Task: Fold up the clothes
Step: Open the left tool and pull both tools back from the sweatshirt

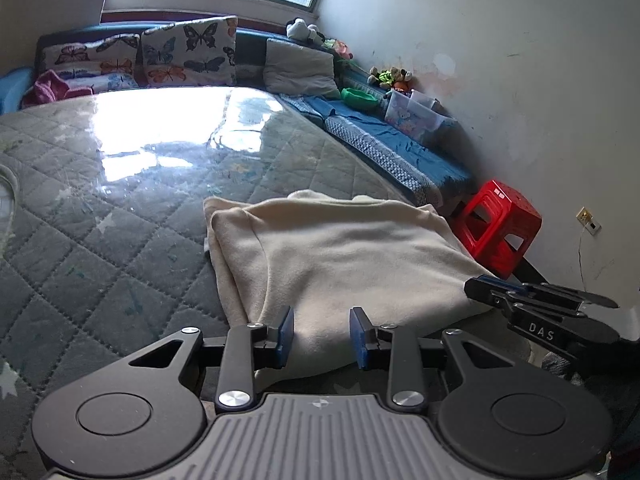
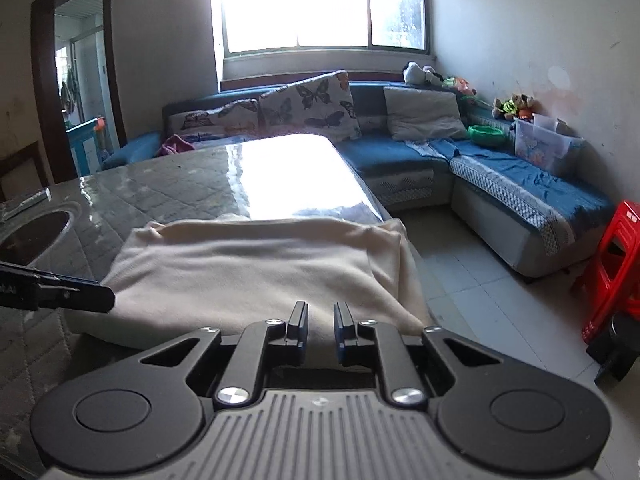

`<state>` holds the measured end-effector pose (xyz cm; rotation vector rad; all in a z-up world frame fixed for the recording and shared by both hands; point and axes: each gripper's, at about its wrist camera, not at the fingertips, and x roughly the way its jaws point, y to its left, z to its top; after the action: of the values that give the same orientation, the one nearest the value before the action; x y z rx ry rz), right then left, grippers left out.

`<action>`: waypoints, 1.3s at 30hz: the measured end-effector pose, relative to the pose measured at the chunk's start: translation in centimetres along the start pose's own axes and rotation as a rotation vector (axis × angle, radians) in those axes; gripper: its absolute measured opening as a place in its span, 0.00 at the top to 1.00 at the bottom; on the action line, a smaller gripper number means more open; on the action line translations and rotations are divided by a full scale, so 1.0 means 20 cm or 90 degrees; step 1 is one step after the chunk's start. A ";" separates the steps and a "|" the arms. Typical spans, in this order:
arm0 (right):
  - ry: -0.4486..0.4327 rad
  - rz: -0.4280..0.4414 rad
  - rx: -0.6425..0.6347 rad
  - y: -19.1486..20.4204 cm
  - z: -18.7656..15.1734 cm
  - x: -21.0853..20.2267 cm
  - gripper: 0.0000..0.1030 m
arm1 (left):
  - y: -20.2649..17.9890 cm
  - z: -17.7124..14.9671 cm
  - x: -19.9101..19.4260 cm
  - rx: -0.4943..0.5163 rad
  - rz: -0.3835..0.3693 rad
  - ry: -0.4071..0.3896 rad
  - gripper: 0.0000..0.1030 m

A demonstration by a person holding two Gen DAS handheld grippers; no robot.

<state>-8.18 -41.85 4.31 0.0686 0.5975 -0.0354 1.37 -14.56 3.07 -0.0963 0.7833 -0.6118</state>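
Around the worktop (image 1: 120, 208), covered in grey quilted cloth under glossy clear film: blue corner sofa (image 2: 520, 184) from 12 to 2 o'clock, with butterfly cushions (image 1: 188, 52), a grey pillow (image 2: 424, 114), soft toys (image 2: 514, 106), a green bowl (image 1: 359, 99) and a clear storage box (image 2: 540, 146). Red plastic stool (image 1: 498, 226) on the tiled floor at 3 o'clock, against the white wall. Pink cloth (image 1: 52, 88) at the far left edge, near 11 o'clock. Bright window (image 2: 320, 4) at 12 o'clock, glare across the film. Open doorway (image 2: 76, 72) at 10 o'clock in the right wrist view.

Cream folded garment (image 1: 344, 256) flat on the near right part of the worktop, right side draped over the edge toward the floor. Long axis hard to judge under the fisheye; fold edges roughly square to the worktop edges, far edge at 12 o'clock.

Left tool (image 1: 322, 338) at 6 o'clock, blue pads well apart, straddling the near hem, gripping nothing. Right tool (image 2: 321, 330) with a narrower gap, cloth visible between the pads, no clamping seen. Letters "DAS" readable on the right tool's body in the left wrist view.
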 end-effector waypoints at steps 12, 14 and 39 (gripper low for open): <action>-0.006 0.051 -0.056 0.21 -0.01 0.01 0.81 | -0.01 -0.02 0.01 0.020 0.008 0.000 0.65; 0.000 0.064 -0.062 0.25 -0.02 0.02 0.81 | -0.01 -0.03 0.01 0.019 0.009 0.001 0.65; 0.037 0.051 -0.062 0.37 -0.11 -0.11 0.45 | 0.13 -0.14 -0.16 -0.007 0.077 0.021 0.22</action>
<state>-10.84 -34.37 4.15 -0.0014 0.6525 0.0731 -1.13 -10.25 2.28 -0.0484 0.8188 -0.4960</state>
